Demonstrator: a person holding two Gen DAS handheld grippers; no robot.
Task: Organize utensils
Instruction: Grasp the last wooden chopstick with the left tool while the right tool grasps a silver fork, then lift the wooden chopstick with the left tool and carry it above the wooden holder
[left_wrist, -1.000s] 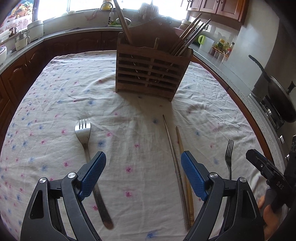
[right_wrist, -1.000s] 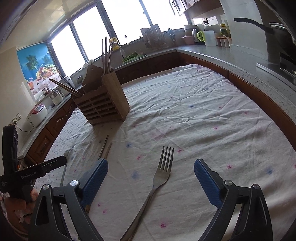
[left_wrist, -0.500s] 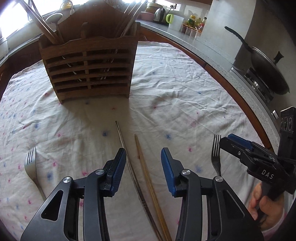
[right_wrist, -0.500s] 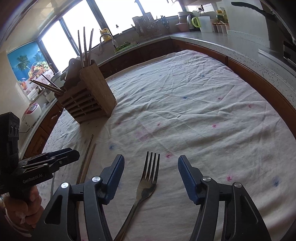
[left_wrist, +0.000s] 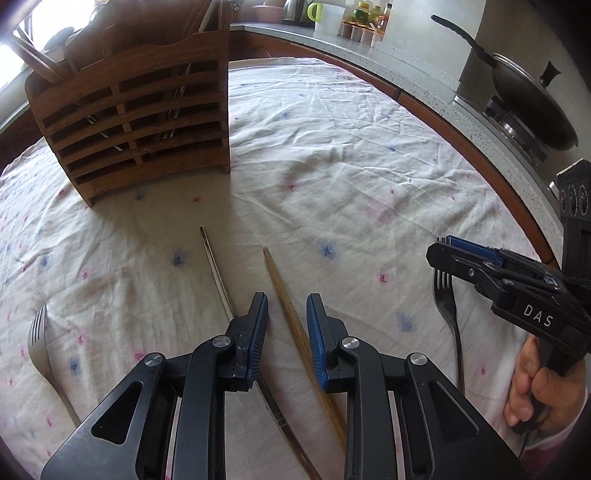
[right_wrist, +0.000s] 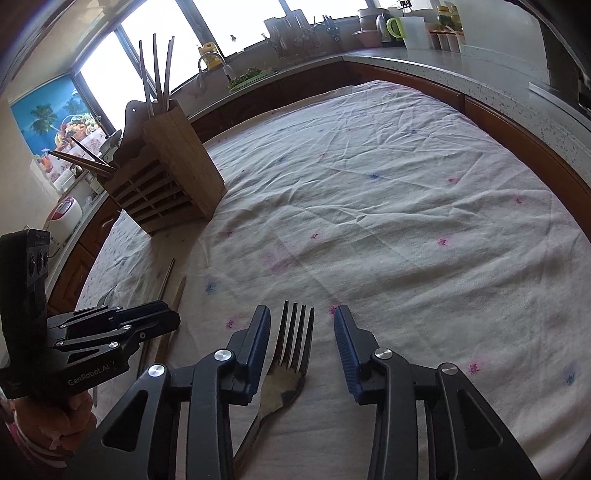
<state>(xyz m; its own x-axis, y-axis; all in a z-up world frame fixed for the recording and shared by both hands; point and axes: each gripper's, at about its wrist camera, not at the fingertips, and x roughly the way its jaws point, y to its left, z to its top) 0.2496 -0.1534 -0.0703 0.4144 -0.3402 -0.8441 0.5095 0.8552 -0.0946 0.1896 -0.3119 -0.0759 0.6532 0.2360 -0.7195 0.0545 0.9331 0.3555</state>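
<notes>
A pale wooden chopstick (left_wrist: 291, 317), tapered toward its far tip, is straddled by the left gripper (left_wrist: 287, 321), whose jaws have just been closing to a narrow gap without yet pressing on it; a thin dark metal chopstick (left_wrist: 216, 269) lies just beside it on the flowered tablecloth (left_wrist: 351, 173). A steel fork (right_wrist: 291, 354) with four tines is framed by the right gripper (right_wrist: 301, 332), whose jaws have likewise been closing but are held apart from it. A slatted wooden holder (left_wrist: 136, 122), filled with chopsticks, is set farther back on the cloth.

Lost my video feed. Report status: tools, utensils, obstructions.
Left tool closing around wooden chopstick, not gripped. Right tool closing around fork, not gripped. Wooden holder ahead, nothing in the way.
</notes>
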